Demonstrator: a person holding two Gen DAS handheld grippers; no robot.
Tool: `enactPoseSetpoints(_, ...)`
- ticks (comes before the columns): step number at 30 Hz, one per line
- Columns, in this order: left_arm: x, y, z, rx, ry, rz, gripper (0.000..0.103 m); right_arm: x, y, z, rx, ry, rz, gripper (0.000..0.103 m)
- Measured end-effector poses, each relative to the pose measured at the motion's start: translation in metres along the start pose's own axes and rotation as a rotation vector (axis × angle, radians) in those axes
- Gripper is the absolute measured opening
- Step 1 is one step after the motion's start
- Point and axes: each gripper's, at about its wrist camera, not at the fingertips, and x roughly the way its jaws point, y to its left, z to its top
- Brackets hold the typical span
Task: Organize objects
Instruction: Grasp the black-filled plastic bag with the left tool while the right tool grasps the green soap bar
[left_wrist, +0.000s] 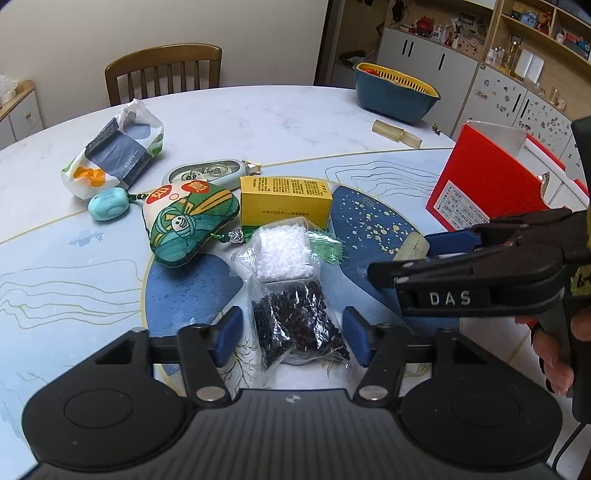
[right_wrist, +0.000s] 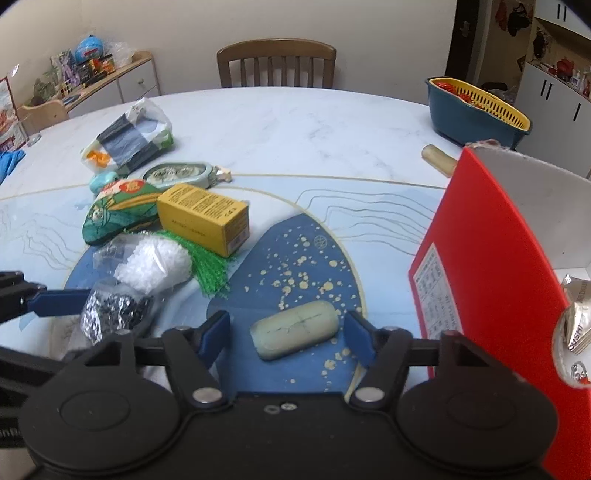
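In the left wrist view, the left gripper (left_wrist: 291, 338) sat at the bottom centre of the frame with its blue fingers (left_wrist: 229, 338) spread apart, one on each side of a clear bag of black beads (left_wrist: 299, 325) that lay on the table (left_wrist: 258, 118); neither pad visibly pressed the bag. Directly above it in the frame lay a bag of white beads (left_wrist: 282, 253), touching a green mesh (left_wrist: 327, 245). Higher still stood a yellow box (left_wrist: 284, 201), with a printed green pouch (left_wrist: 190, 221) to its left and a teal egg-shaped charm (left_wrist: 108, 209) further left. A white tape dispenser (left_wrist: 208, 173) lay above the pouch, and a crumpled plastic bag (left_wrist: 114, 151) occupied the upper left. A blue-and-yellow strainer basket (left_wrist: 395, 94) stood at the upper right, with a red box (left_wrist: 487, 177) along the right edge.

In the right wrist view, the right gripper (right_wrist: 288, 338) filled the bottom centre, its blue fingers (right_wrist: 360, 339) also parted and flanking a pale green oblong block (right_wrist: 295, 330) resting on the dark blue patch of the table, without clearly touching it. The red box rose at the right of that frame, open at the top, and a silvery foil packet (right_wrist: 572, 332) showed at the far right edge. A wooden chair (right_wrist: 277, 62) stood beyond the table at the top centre.
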Motion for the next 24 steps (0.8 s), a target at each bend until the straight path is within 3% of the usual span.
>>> enactPoseSetpoints(5, -0.001, -0.001, 0.0, -0.008, 0.0, 0.0, 0.045, -0.002, 0.0, 0.0, -0.009, -0.006, 0.001, 0.05)
enactPoseSetpoints(12, -0.007, -0.003, 0.0, -0.022, -0.002, -0.005, 0.033, -0.014, 0.0, -0.005, -0.004, 0.001, 0.008, 0.049)
enactPoseSetpoints(24, -0.043, -0.023, 0.002, -0.042, -0.012, -0.054, 0.033, -0.075, 0.003, -0.015, -0.016, -0.023, 0.054, 0.049)
